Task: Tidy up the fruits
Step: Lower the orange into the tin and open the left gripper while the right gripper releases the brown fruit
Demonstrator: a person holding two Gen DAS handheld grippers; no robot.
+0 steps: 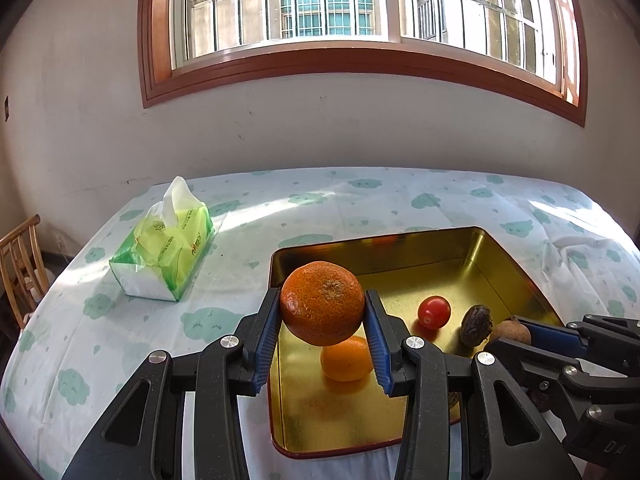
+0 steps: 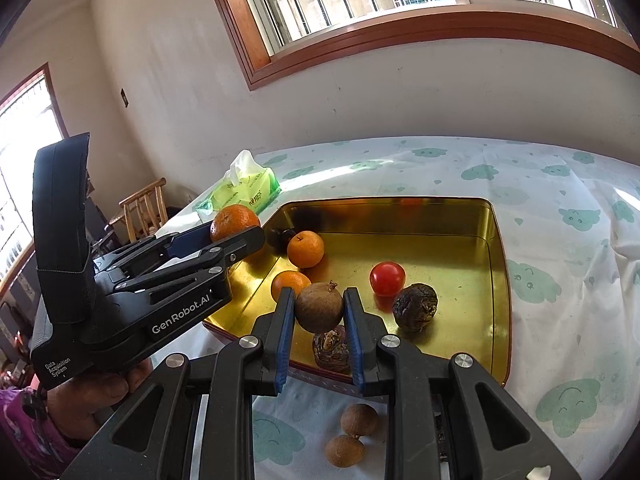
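Already partway: left tool [image 1: 324, 322] pinching a tangerine [image 1: 322, 303], right tool [image 2: 318, 312] pinching a longan [image 2: 319, 307], both above the gold tin [image 2: 496, 276] holding several fruits; two longans [image 2: 358, 419] waiting below the right tool.

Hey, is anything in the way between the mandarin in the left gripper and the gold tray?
Nothing visible blocks it. The left gripper holds the mandarin above the gold tray, near its left wall. A smaller orange lies directly below, so setting it straight down could land on that.
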